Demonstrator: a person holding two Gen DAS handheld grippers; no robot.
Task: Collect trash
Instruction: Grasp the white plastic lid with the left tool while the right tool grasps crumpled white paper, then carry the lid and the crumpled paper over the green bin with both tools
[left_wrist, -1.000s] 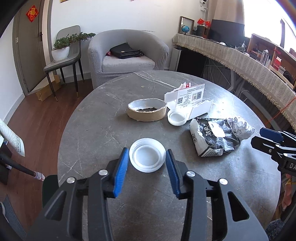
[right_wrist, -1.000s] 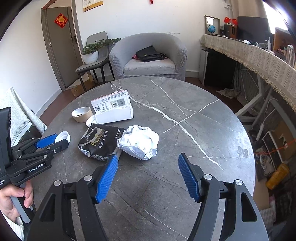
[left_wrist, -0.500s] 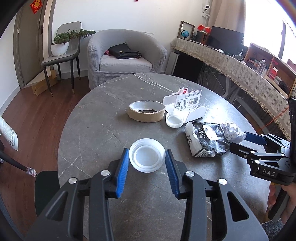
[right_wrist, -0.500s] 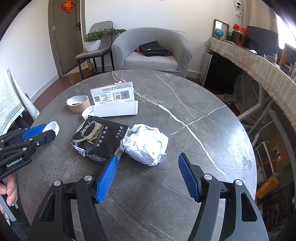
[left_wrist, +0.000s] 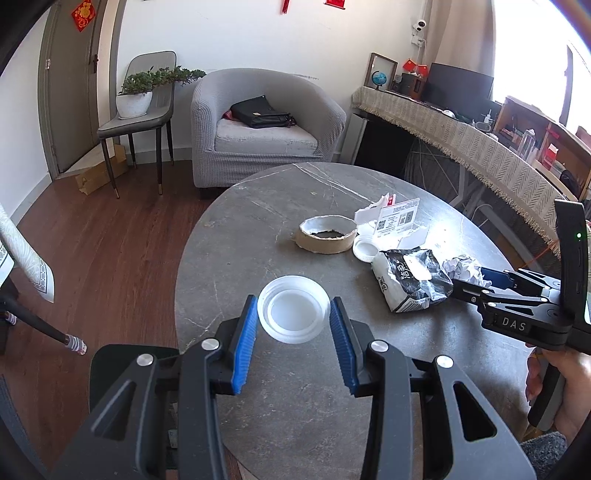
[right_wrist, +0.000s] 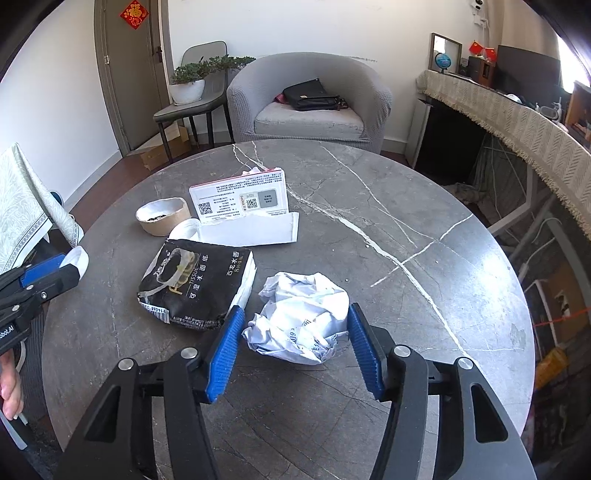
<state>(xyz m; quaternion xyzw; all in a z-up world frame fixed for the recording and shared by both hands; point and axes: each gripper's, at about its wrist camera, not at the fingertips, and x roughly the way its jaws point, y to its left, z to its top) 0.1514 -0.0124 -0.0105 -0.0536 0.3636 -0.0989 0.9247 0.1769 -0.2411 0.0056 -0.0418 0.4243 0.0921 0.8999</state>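
A white plastic lid (left_wrist: 293, 309) is held between my left gripper's (left_wrist: 293, 314) blue pads, above the near edge of the round grey table (left_wrist: 258, 236). A crumpled white paper ball (right_wrist: 301, 321) lies on the table between the open pads of my right gripper (right_wrist: 293, 328); the pads stand close on both sides, contact unclear. A black tissue pack (right_wrist: 197, 284) lies just left of the ball. In the left wrist view the right gripper (left_wrist: 480, 282) reaches the paper ball (left_wrist: 463, 266) from the right.
A brown tape roll (left_wrist: 328, 238), a small white cap (left_wrist: 365, 251) and a torn white box with QR labels (right_wrist: 245, 218) lie further back. A grey armchair (left_wrist: 258, 129) and a chair with a plant (left_wrist: 140, 107) stand beyond the table. A sideboard (right_wrist: 517, 125) runs along the right.
My right gripper moved forward over the paper ball, which now lies between its pads, and its jaws narrowed. My left gripper lifted and drew back with the lid.
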